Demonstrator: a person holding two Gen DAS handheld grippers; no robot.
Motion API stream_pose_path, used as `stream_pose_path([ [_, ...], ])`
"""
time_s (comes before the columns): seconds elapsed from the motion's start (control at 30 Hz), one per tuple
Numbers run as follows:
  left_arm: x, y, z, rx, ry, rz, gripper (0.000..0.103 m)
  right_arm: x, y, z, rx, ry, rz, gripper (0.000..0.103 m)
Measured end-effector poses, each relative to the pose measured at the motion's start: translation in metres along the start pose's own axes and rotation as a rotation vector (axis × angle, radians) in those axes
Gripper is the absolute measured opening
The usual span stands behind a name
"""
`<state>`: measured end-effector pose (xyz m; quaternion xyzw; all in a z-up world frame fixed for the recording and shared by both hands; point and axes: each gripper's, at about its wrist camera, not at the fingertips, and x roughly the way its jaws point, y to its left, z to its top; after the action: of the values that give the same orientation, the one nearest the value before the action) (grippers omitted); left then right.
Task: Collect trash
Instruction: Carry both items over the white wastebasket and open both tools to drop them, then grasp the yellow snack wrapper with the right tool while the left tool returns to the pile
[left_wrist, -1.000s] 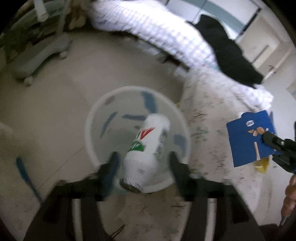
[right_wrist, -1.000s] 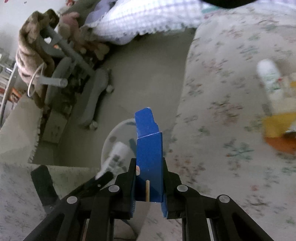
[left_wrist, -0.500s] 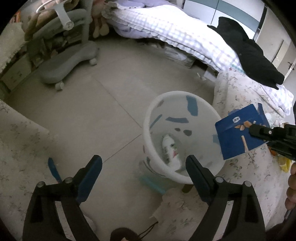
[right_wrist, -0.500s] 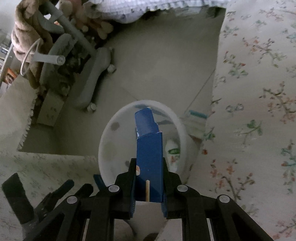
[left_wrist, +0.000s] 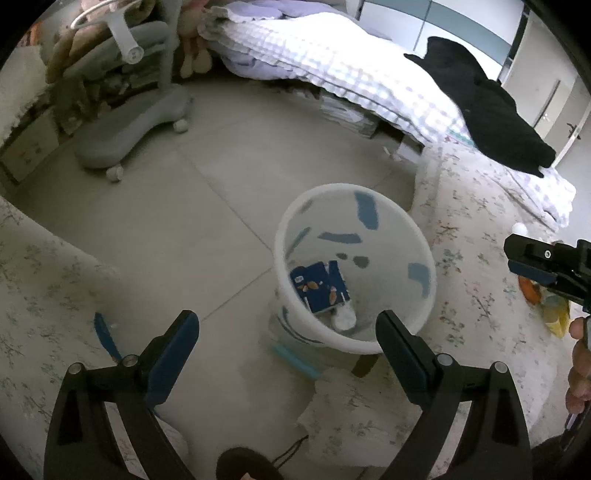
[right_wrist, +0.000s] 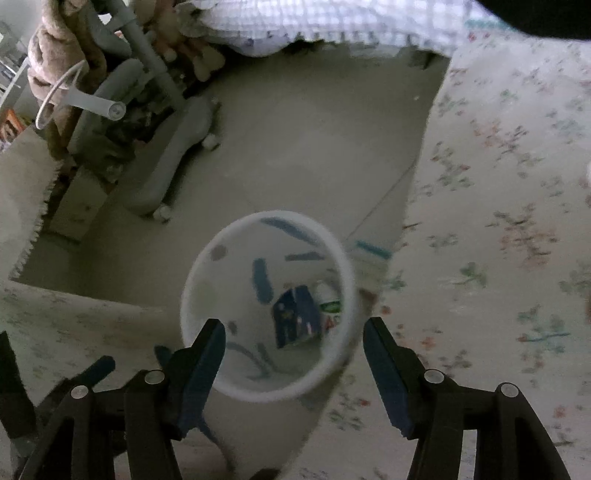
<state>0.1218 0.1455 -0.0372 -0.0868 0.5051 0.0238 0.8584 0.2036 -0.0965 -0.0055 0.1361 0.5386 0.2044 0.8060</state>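
Both handheld grippers hang over a bedroom wastebasket with their jaws spread wide and nothing between them: the left gripper (left_wrist: 287, 334), matte black with dark blue pads on its fingers (left_wrist: 173, 343), and the right gripper (right_wrist: 294, 341), of the same build, which also shows at the right edge of the left wrist view (left_wrist: 532, 258). Just beyond the fingertips stands the wastebasket (left_wrist: 424, 243), a round, smooth, translucent white plastic tub with a thick rolled rim and blue and grey brush-stroke marks on its wall. At its bottom lies a flat blue carton (left_wrist: 319, 286), glossy cardboard printed with small tan shapes, leaning against the wall; touching it is a white plastic bottle (left_wrist: 343, 317) with a green and red label, seen more clearly in the right wrist view (right_wrist: 328, 299). The basket sits on a floor (left_wrist: 207, 184) of large, pale, matte tiles, hemmed on two sides by a thin cream cloth (left_wrist: 476, 295) with a faded floral print. On that cloth, near the right gripper, is a blurred heap of orange and yellow wrappers (left_wrist: 546, 302). Farther back are a grey moulded chair base (left_wrist: 122, 125) on small castors, a quilted white-and-lilac checked duvet (left_wrist: 351, 77), and a black garment (left_wrist: 487, 107) draped over it.
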Motion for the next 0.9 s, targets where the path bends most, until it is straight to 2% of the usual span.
stream_pose_path([
  [0.23,-0.006,-0.027,-0.001,0.043,0.013,-0.043,0.098,-0.036,-0.021,-0.006,-0.027,-0.058,-0.092,0.069],
  [0.53,-0.005,-0.073,-0.003,0.102,0.054,-0.105,0.098,-0.101,-0.080,-0.015,0.033,-0.152,-0.190,0.072],
  [0.67,-0.006,-0.088,0.000,0.106,0.060,-0.122,0.098,-0.126,-0.110,-0.017,0.069,-0.196,-0.236,0.076],
  [0.9,-0.006,-0.118,0.002,0.132,0.064,-0.150,0.098,-0.139,-0.160,-0.015,0.141,-0.183,-0.301,0.076],
])
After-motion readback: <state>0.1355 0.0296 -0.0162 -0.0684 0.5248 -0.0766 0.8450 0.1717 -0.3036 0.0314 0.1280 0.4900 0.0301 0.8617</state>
